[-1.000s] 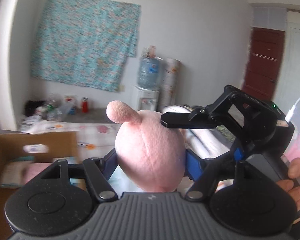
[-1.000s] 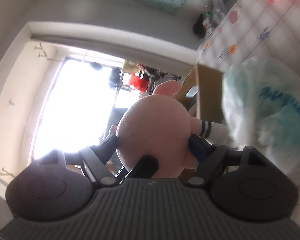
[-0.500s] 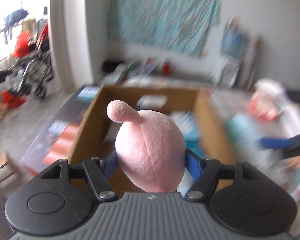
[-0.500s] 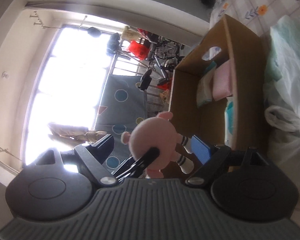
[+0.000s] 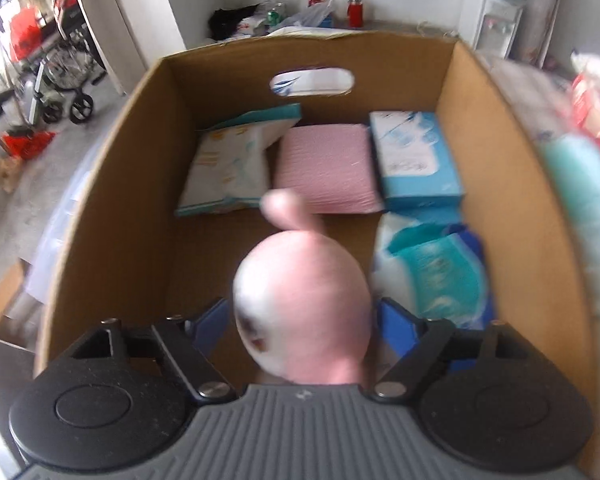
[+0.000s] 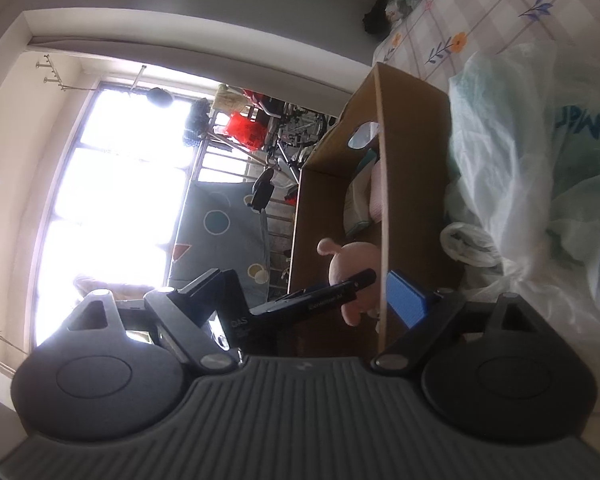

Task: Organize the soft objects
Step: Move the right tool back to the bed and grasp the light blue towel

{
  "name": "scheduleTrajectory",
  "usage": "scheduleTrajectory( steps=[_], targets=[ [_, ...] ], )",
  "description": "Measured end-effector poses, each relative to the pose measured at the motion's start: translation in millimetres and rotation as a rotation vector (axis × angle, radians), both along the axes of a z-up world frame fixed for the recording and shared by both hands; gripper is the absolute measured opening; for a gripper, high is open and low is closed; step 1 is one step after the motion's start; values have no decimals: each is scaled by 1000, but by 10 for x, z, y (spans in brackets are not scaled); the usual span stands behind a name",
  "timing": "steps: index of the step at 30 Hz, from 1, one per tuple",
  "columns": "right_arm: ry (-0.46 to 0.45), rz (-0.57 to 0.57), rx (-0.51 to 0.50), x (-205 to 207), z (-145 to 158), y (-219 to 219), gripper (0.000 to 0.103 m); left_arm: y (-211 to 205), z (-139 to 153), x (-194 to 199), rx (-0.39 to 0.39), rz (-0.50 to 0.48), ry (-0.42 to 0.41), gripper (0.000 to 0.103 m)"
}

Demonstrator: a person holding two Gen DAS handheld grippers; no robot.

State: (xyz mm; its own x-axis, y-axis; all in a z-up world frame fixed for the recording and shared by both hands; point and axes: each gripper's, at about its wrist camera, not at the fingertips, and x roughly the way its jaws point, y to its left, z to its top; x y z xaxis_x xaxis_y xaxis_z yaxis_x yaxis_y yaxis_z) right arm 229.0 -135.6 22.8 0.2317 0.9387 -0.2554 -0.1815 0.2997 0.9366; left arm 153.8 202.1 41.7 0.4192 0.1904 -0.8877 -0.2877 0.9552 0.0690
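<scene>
- Pink plush toy point(image 5: 304, 308): between the blue pads of the left gripper point(image 5: 300, 320), over the open cardboard box point(image 5: 496, 128). One second ago it sat before a wall and a water bottle; now the view looks down into the box.
- Left gripper: jaws have just been opening; gaps show on both sides of the toy, pads no longer pressing.
- Right gripper point(image 6: 300, 304): a second ago clamped round the toy; jaws have just been opening, now wide apart and empty, the toy point(image 6: 356, 276) well ahead, inside the box edge point(image 6: 384, 200).
- Box contents: white-and-teal packet point(image 5: 232, 168), pink pack point(image 5: 324, 168), blue pack point(image 5: 416, 160), teal bag point(image 5: 432, 272).
- Writing: print on packs too blurred to read.
</scene>
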Motion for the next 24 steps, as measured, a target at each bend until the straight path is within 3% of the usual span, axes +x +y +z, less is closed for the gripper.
scheduleTrajectory(
  steps=[4,9,15,19,24],
  targets=[
    [26,-15,0,4,-102,-68,89,-94,37,-76,-95,-31,-84,86],
    [33,-23,0,-40,-153,-87,89,-74,134,-239,-116,6,-153,85],
    [-47,-83,-30,-246,-57,-165,89,-232,482,-597,-79,1,-395,89],
    [-147,-173,-105,-477,41,-251,89,-602,610,-744,-75,-98,-518,89],
    [-284,-333,-254,-822,214,-520,89,-1199,681,-809,-101,-260,-595,89]
  ],
)
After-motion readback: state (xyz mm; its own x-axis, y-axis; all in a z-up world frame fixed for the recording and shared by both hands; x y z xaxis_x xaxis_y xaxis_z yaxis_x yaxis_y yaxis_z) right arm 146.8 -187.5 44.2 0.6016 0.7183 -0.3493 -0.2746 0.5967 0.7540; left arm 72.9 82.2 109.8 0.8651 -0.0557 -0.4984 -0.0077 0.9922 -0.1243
